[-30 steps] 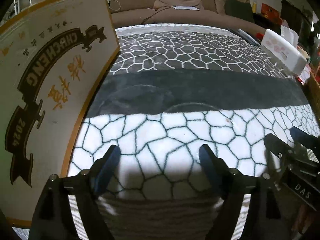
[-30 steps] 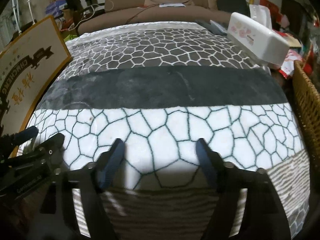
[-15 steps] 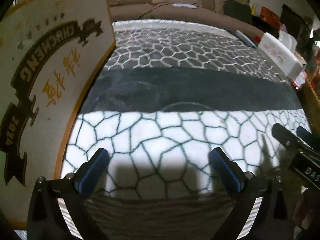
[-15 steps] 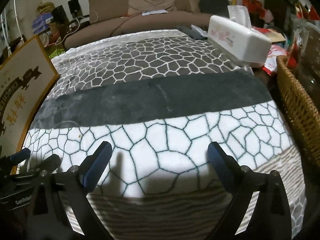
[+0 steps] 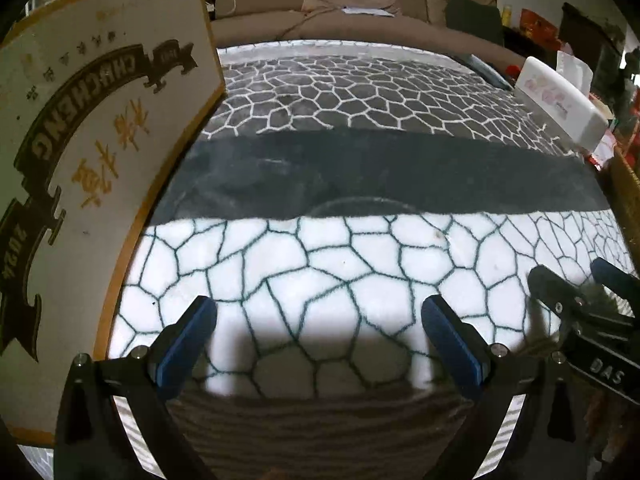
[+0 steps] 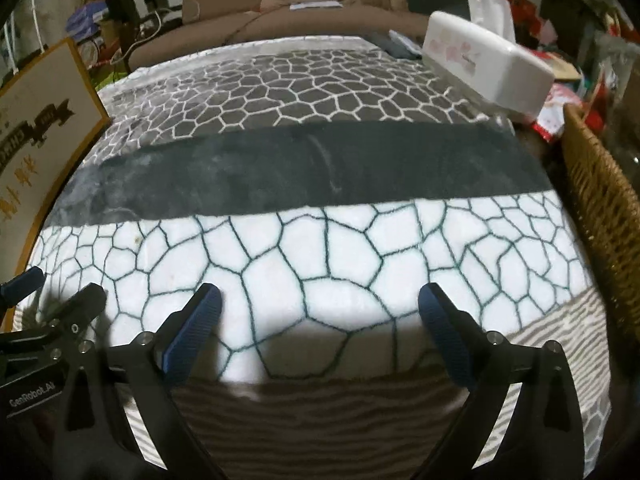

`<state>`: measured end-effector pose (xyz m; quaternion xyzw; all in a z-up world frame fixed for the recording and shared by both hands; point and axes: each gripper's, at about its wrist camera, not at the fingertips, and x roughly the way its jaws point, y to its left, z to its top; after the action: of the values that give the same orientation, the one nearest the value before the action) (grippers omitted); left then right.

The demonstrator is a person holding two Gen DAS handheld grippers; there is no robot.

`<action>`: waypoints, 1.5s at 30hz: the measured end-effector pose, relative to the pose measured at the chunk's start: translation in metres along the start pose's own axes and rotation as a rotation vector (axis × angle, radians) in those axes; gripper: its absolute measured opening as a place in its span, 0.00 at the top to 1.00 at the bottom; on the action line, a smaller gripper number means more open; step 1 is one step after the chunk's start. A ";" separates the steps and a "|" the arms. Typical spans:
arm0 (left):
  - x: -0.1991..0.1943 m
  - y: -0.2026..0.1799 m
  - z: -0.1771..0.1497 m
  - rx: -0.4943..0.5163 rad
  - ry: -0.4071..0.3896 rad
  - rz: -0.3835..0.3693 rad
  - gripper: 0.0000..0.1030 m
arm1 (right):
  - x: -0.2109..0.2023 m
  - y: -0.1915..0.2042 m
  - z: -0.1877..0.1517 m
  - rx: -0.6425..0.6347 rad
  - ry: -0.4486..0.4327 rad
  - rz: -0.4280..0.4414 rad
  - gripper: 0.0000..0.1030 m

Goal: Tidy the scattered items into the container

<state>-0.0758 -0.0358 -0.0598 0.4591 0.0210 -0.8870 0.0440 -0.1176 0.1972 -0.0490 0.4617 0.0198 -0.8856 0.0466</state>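
Wicker basket (image 6: pixel 600 208) right of hand-held gripper (image 6: pixel 320 320).

Left claw (image 5: pixel 316 336): matte black angular plastic arms, each tipped with a ribbed blue pad; silver screw heads at the joints; white striped markers low on both arms. Right claw (image 6: pixel 318 324): same build, black arms, ribbed blue pads. White lettering "DAS" and "GenRobot.AI" printed on the black bodies.

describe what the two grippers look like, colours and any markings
Both match: black angular frames with silver screws and blue ribbed pads on the fingers. The left gripper carries white-striped panels on its frame; white "GenRobot.AI" lettering shows on it in the right view. The right gripper shows "DAS" lettering in the left view.
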 end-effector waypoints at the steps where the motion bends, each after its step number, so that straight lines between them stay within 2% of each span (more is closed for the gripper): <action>1: 0.000 -0.001 -0.001 0.000 0.000 0.003 0.00 | 0.000 0.000 0.000 0.000 -0.001 0.003 0.00; 9: 0.000 -0.002 -0.003 -0.025 -0.012 0.020 0.00 | 0.003 0.004 -0.002 -0.012 0.015 -0.021 0.00; 45: 0.000 -0.002 -0.003 -0.026 -0.012 0.019 0.00 | 0.003 0.004 -0.001 -0.012 0.015 -0.019 0.00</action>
<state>-0.0732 -0.0330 -0.0617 0.4533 0.0281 -0.8890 0.0585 -0.1177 0.1929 -0.0518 0.4679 0.0298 -0.8823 0.0407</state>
